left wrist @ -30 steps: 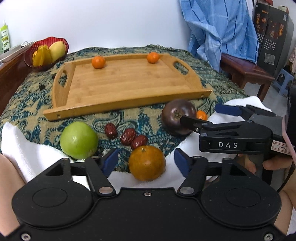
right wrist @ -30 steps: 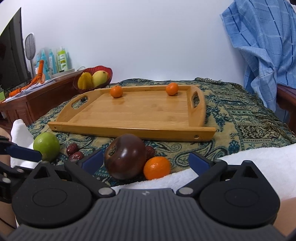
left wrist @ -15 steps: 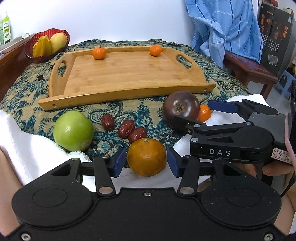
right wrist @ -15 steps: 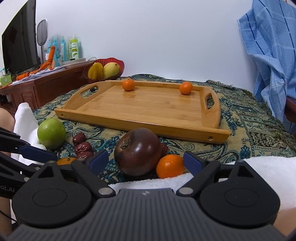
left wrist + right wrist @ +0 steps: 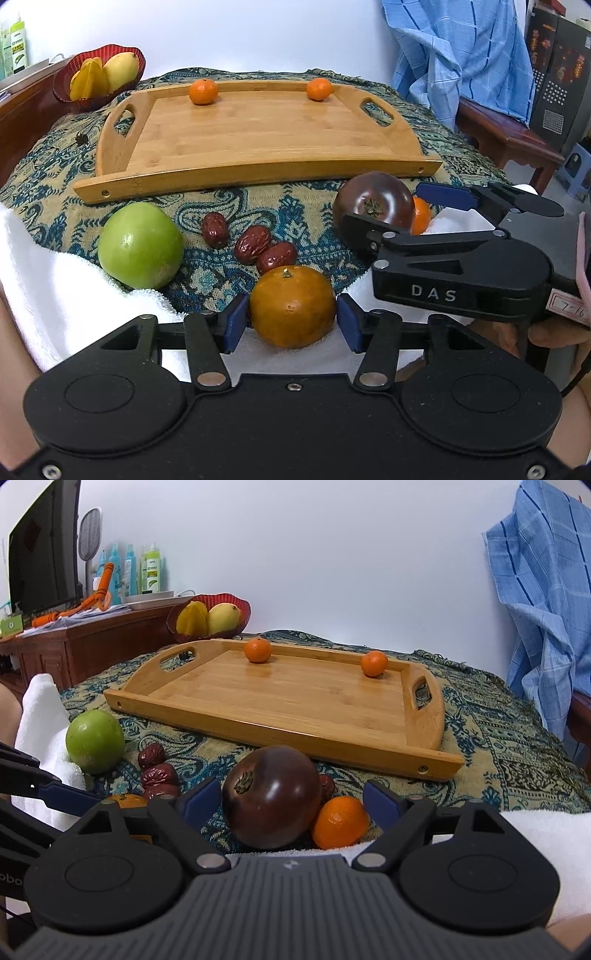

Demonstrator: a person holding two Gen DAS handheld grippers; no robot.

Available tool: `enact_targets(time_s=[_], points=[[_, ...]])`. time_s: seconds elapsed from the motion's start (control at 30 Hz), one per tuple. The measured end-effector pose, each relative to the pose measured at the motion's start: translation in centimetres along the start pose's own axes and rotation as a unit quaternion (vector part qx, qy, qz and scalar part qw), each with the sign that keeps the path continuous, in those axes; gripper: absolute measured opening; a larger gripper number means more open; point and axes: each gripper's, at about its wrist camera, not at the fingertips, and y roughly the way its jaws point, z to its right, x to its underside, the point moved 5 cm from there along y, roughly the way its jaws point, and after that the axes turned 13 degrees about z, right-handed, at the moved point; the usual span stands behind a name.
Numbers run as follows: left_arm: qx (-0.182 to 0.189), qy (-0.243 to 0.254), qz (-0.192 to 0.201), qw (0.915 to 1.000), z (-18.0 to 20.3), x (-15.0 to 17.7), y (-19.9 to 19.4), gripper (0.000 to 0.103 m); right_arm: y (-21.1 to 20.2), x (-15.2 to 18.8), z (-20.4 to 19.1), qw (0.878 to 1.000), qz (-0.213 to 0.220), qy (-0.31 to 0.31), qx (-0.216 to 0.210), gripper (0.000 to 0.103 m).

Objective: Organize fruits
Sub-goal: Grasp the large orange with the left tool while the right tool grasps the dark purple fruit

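Observation:
A brownish-orange mandarin rests on the white towel. My left gripper has a pad against each side of it, and its jaws are opening slightly. My right gripper is closing. Between its jaws sit a dark purple tomato and a small orange mandarin, and the pads are not pressing on them. A green apple and three red dates lie on the patterned cloth. The wooden tray behind holds two small mandarins at its far rim.
A red bowl with a star fruit and a mango stands at the back left. Beside it is a wooden cabinet with bottles and a monitor. A blue cloth hangs over a wooden chair at the right.
My left jaws have come in from wide apart to either side of the brownish mandarin. The right jaws have narrowed around the dark tomato and small mandarin.

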Motion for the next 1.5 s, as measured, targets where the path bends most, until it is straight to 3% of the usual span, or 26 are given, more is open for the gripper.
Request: enact_targets(time_s=[0.27, 0.4, 0.53, 0.63, 0.7, 0.73, 0.83, 1.5], points=[[-0.008, 0.006, 0.003, 0.9999, 0.1, 0.1, -0.2, 0.049, -0.2, 0.0, -0.6, 1.000, 0.012, -0.019, -0.001, 0.080], [-0.024, 0.004, 0.004, 0.9997, -0.3, 0.1, -0.5, 0.049, -0.7, -0.2, -1.1, 0.999, 0.025, -0.022, -0.017, 0.061], [-0.034, 0.010, 0.004, 0.9994, -0.5, 0.2, -0.7, 0.048, -0.9, -0.1, -1.4, 0.999, 0.023, -0.035, -0.016, 0.061], [-0.036, 0.013, 0.004, 0.9992, -0.5, 0.2, -0.9, 0.048, -0.5, -0.1, -1.1, 0.999, 0.012, -0.025, -0.026, 0.070], [-0.038, 0.015, 0.005, 0.9992, -0.4, 0.3, -1.0, 0.048, -0.4, -0.1, -1.3, 0.999, 0.010, -0.028, -0.029, 0.070], [-0.039, 0.016, 0.005, 0.9991, -0.3, 0.3, -1.1, 0.048, -0.4, 0.0, -1.5, 0.999, 0.010, -0.035, -0.031, 0.062], [-0.041, 0.018, 0.006, 0.9990, -0.3, 0.3, -1.3, 0.048, -0.7, 0.1, -1.9, 0.999, 0.014, -0.043, -0.029, 0.059], [-0.046, 0.009, 0.024, 0.9986, -1.3, -0.8, -3.0, 0.048, -2.6, -1.5, 1.0, 0.995, 0.071, 0.065, -0.017, 0.058]])
